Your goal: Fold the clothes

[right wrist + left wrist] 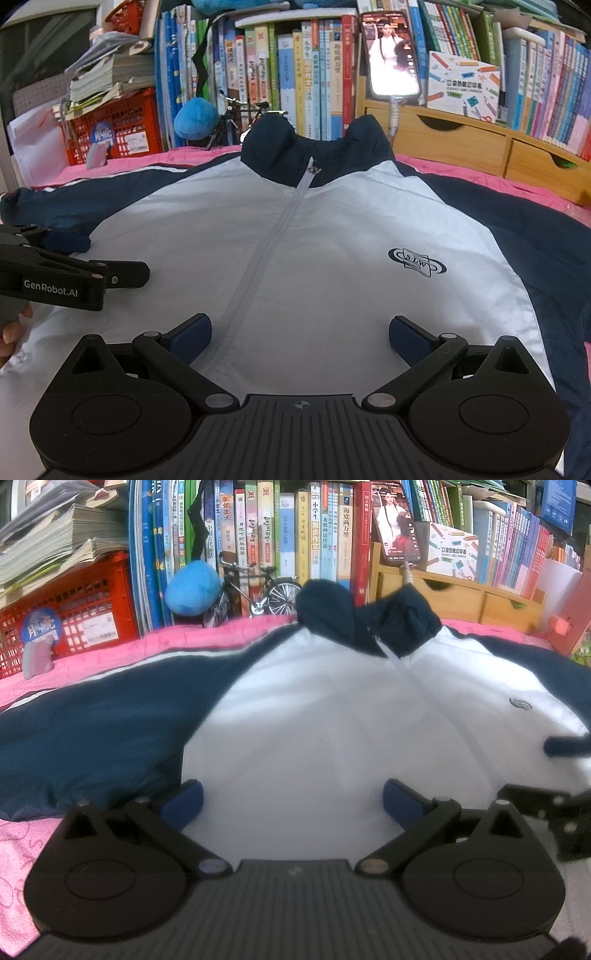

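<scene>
You have a white zip-front track jacket with navy sleeves and a navy stand-up collar spread face up on the pink cloth. Its pale zip is closed up to the collar, which stands crumpled at the far end. A dark oval crest sits on the chest. Both sleeves stretch outward, the one at the picture's left edged with a white stripe.

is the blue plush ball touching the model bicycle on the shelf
Cannot tell. In the left wrist view the blue plush ball overlaps the model bicycle at its rear wheel, but neither view shows whether they meet or one simply sits in front of the other.
</scene>
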Demonstrator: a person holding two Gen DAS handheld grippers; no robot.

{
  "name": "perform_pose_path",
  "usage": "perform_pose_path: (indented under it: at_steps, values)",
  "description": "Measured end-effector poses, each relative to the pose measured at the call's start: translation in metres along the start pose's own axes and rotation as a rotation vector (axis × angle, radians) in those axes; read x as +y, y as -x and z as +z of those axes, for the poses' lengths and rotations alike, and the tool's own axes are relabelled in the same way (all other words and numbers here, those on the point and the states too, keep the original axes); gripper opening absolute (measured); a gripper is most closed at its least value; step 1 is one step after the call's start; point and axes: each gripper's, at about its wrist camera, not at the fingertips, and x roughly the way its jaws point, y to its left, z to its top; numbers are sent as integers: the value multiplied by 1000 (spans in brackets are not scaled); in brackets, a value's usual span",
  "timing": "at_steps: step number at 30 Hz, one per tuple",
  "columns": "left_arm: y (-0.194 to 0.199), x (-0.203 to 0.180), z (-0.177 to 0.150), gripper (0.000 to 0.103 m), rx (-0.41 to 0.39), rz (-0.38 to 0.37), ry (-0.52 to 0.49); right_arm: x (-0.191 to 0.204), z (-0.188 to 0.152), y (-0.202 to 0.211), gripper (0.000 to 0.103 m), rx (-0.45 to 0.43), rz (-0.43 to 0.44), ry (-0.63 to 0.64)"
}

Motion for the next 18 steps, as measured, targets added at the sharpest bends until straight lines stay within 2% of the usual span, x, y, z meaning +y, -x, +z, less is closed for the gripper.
perform_pose_path:
  at_steps: [3, 4, 5, 12, 15, 18]
  values:
    - [0, 0, 0, 103, 0, -2, 0, -16, 3, -2, 103, 2, 24, 20]
    - [0, 0, 0, 103, 0, -3, -1, -24, 5, -5, 103, 7, -66, 26]
    - [0, 0, 0, 103, 0, -3, 0, -38, 8, -6, 103, 3, -119, 10]
    - [-1, -1, -1, 103, -2, -3, 1, -199, 15, 4, 103, 10, -409, -305]
    - [-1, 0, -1, 103, -3, -4, 2, -254, 8, 16, 103, 2, -546, -411]
    - [-1, 0, -1, 103, -4, -4, 2, -288, 1, 27, 103, 0, -634, -500]
